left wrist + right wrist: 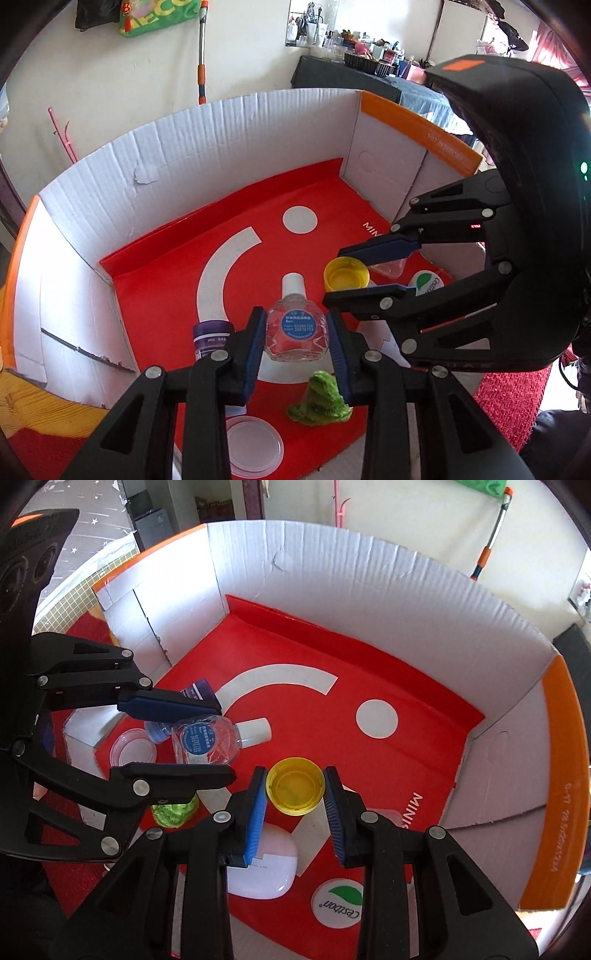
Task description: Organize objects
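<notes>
The left tongs (297, 341) pinch a small clear bottle (296, 334) with a white cap and a round blue label, their blue pads pressed on its two sides. The right tongs (295, 794) pinch a yellow cap (295, 791), hollow side up, just beside the bottle. Both are held inside a cardboard box (332, 576) with white corrugated walls, orange rims and a red floor printed in white. Near the bottle in the box lie a purple jar (211, 334), a green crumpled lump (319, 400), a clear round lid (255, 445), a white rounded case (271, 867) and a green-leaf sticker (338, 904).
</notes>
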`<act>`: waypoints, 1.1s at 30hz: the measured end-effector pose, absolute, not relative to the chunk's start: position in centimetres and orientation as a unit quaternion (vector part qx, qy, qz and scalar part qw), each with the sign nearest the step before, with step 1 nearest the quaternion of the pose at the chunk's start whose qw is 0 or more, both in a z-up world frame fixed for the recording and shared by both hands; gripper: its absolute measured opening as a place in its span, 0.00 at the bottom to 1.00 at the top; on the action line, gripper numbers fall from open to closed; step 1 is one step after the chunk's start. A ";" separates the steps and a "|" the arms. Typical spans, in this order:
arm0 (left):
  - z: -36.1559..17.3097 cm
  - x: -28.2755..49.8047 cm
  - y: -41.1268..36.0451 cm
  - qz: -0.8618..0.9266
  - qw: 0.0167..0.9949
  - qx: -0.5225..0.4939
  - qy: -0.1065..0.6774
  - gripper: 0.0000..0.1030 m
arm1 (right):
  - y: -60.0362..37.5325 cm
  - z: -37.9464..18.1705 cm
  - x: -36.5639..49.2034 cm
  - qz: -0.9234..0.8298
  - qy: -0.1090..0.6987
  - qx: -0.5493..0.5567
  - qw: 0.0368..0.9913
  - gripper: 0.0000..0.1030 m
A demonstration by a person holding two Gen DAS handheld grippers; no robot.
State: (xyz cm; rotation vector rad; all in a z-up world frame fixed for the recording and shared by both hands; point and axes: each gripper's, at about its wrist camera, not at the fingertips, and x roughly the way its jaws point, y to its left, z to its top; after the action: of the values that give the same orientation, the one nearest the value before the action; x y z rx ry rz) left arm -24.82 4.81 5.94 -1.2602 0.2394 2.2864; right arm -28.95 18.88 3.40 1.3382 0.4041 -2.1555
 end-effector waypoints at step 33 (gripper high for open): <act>3.6 -24.9 5.3 0.825 0.247 -0.501 0.093 0.34 | 19.2 3.4 -29.8 -0.784 0.173 0.525 0.282 0.28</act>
State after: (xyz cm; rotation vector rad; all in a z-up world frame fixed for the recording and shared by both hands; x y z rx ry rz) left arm -24.88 5.32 3.58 -1.3651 0.2532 2.2491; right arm -29.81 19.21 3.44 1.4065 0.4630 -2.0998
